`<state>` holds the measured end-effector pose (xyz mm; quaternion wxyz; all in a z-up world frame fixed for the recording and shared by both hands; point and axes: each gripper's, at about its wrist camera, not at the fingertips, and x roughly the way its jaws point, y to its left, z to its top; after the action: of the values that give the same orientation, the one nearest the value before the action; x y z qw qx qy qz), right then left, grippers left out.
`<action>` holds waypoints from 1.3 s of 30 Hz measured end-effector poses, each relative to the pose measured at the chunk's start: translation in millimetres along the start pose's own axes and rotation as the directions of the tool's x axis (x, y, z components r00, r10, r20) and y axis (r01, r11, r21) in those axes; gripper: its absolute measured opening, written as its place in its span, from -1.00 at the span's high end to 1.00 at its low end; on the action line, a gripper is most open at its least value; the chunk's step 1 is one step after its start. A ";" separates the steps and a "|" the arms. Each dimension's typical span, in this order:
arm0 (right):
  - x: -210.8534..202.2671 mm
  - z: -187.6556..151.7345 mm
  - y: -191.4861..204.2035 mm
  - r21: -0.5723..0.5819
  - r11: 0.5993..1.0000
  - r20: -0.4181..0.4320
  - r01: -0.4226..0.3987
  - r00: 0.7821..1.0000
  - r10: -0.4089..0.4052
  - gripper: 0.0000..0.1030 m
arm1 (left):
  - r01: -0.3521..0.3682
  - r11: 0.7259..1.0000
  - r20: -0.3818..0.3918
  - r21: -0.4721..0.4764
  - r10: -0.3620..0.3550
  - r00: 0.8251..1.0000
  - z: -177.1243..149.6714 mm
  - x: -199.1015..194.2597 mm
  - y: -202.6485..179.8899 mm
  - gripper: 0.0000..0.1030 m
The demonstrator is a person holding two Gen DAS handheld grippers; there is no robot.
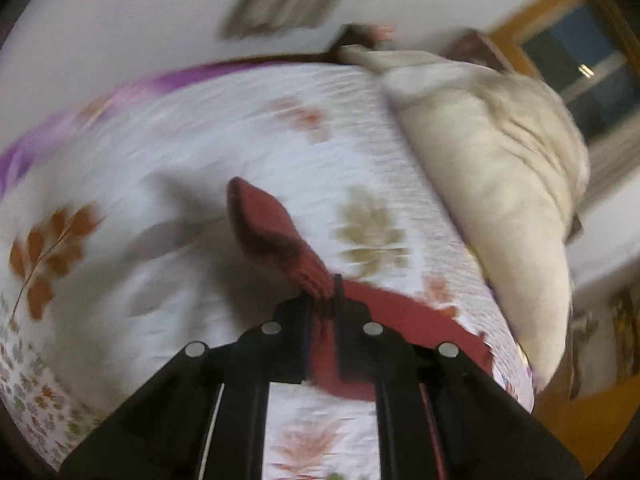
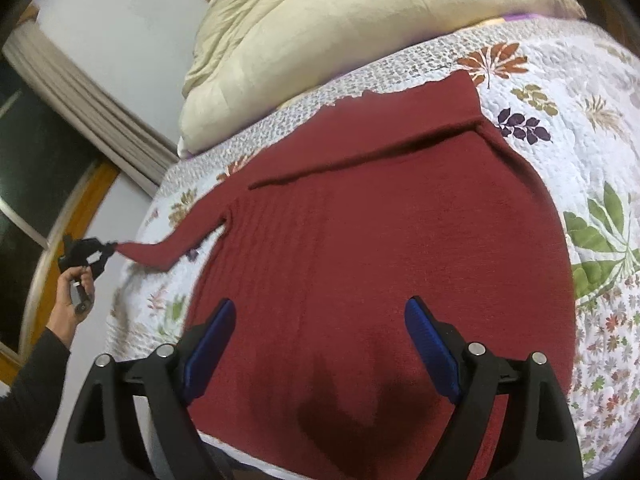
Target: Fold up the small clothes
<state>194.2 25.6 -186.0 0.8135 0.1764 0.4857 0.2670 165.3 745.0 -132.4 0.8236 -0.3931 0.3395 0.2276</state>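
**Right-wrist view: left gripper is stretching a sleeve away from the sweater body**

Right-wrist view is showing the dark red sweater [image 2: 380,248] lying flat on the floral bedspread [image 2: 568,128], filling the middle of the frame. One sleeve [image 2: 168,252] is running out toward the left edge of the frame, its long axis roughly level, and the left gripper [image 2: 108,249] is pinching its cuff there, held by a hand [image 2: 70,300] just off the side of the bed.

In the blurred left-wrist view the left gripper [image 1: 322,300] is showing its jaws narrowed on red fabric, with the rest of the sleeve [image 1: 272,228] trailing up toward the frame's centre.

The right gripper [image 2: 320,320] is hovering with jaws spread wide and empty over the lower middle of the sweater body. The sleeve is lying to the left of it, so the left gripper is plainly nearer; folding likely means carrying that cuff rightward, across the body. A beige duvet [image 2: 340,24] is sitting along the top of the frame.
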 end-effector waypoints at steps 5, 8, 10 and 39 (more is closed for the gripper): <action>-11.0 18.7 -8.2 0.017 1.000 0.021 -0.023 1.000 0.023 -0.70 | 0.026 0.929 0.027 0.370 -0.038 0.999 -27.3 11.0 -157.7 0.87; -16.8 27.9 -18.4 0.051 0.998 0.023 -0.040 0.999 0.039 -0.70 | 0.079 0.873 -0.026 0.481 -0.076 0.997 -61.3 36.4 -228.7 0.87; -18.5 33.4 -26.2 0.078 0.996 0.013 -0.037 0.999 0.036 -0.70 | 0.119 0.824 -0.071 0.555 -0.095 0.993 -96.5 58.6 -272.7 0.87; 244.0 206.4 -45.5 0.387 0.893 -0.330 -0.229 0.871 0.366 -0.33 | 0.419 0.841 -0.400 0.341 -0.274 0.875 -306.4 76.6 -171.4 -0.47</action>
<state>482.9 131.5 -284.5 0.6052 0.3284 0.6437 0.3340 209.8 406.8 -245.5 0.8458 -0.2962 0.4371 -0.0757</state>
